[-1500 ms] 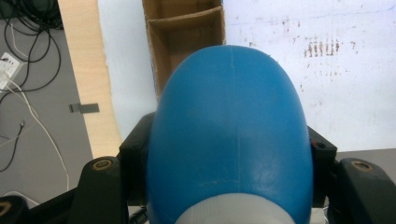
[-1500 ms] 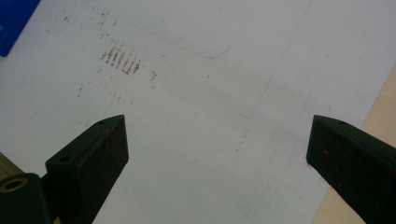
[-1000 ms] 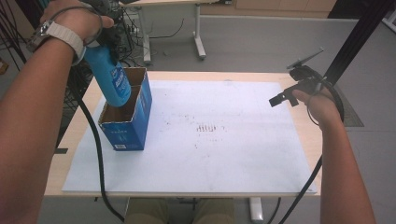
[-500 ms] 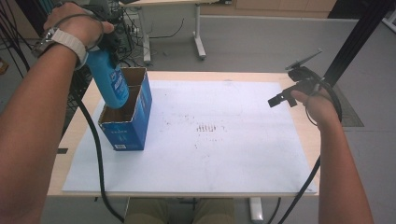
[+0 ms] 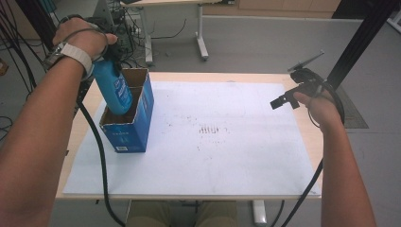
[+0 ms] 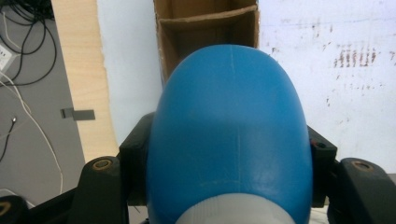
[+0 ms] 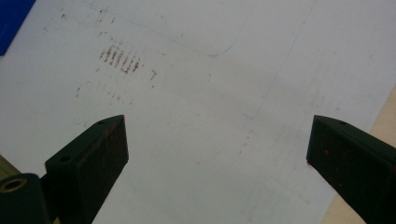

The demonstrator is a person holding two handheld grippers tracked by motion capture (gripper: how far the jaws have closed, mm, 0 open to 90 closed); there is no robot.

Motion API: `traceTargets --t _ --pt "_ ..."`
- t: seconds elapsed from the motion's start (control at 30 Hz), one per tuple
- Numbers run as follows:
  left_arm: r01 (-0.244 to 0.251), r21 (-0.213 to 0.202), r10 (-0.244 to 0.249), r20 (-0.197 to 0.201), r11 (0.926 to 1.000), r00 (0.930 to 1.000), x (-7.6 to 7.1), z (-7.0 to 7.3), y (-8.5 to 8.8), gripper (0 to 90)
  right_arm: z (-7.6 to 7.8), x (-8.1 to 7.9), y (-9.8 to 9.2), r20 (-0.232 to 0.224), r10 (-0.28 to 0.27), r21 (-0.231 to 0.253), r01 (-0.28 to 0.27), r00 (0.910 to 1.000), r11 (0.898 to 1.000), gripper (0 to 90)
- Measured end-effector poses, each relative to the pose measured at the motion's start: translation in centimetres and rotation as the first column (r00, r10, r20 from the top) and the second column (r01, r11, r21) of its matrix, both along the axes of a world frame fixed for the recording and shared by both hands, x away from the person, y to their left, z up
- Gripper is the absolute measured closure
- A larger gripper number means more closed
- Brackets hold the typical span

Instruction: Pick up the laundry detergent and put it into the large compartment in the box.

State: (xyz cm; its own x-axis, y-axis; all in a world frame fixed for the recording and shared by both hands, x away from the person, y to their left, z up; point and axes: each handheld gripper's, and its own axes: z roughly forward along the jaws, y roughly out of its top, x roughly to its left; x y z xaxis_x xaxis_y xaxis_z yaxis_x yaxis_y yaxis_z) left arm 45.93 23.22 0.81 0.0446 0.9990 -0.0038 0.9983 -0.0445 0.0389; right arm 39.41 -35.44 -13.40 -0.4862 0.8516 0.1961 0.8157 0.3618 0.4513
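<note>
A blue bottle (image 5: 112,87) hangs bottom-down with its lower end inside the near compartment of an open blue cardboard box (image 5: 127,130) at the table's left. My left gripper (image 5: 101,49) is shut on the bottle near its top. In the left gripper view the bottle (image 6: 231,135) sits between the two black jaws, with the box's brown inside (image 6: 208,35) beyond it. My right gripper (image 5: 283,97) hovers over the right side of the table, and its jaws stand wide open with nothing between them (image 7: 217,140).
A white sheet (image 5: 227,156) with a patch of reddish marks (image 5: 210,130) covers most of the wooden table (image 5: 312,137). Cables trail from both grippers over the table's edges. Another table's legs (image 5: 201,33) stand on the floor behind.
The left hand has lowered the bottle, so its bottom now sits deeper in the box's near compartment. The right hand has stayed where it was.
</note>
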Motion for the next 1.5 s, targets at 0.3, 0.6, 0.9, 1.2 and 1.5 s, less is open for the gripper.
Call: traceTargets --t 0.3,0.6,0.9,1.2,1.5 --pt "-0.002 -0.006 0.002 -0.006 1.0000 1.0000 0.3 -1.4 0.2 38.0 -0.4 -0.1 -0.2 0.001 0.002 0.009 -0.002 1.0000 1.000 5.2" --pt "0.004 0.004 -0.004 0.006 1.0000 1.0000 0.4 -3.3 0.2 38.0 -0.7 -0.2 -0.4 -0.004 -0.008 0.011 0.008 1.0000 1.000 5.2" --pt "0.011 -0.004 -0.011 0.014 0.9999 0.9998 0.5 -5.7 0.1 37.9 -0.9 -0.1 -0.5 -0.010 -0.011 0.014 0.012 0.9999 1.000 5.2" --pt "0.017 0.007 -0.017 0.027 0.9998 0.9995 0.4 -7.2 -0.2 37.9 -1.2 -0.1 -0.6 -0.014 -0.016 0.016 0.016 0.9998 1.000 5.3" --pt "0.020 0.002 -0.020 0.028 0.9998 0.9994 0.3 -8.8 -0.1 37.8 -1.3 -0.1 -0.6 -0.018 -0.017 0.016 0.017 0.9997 1.000 5.2"
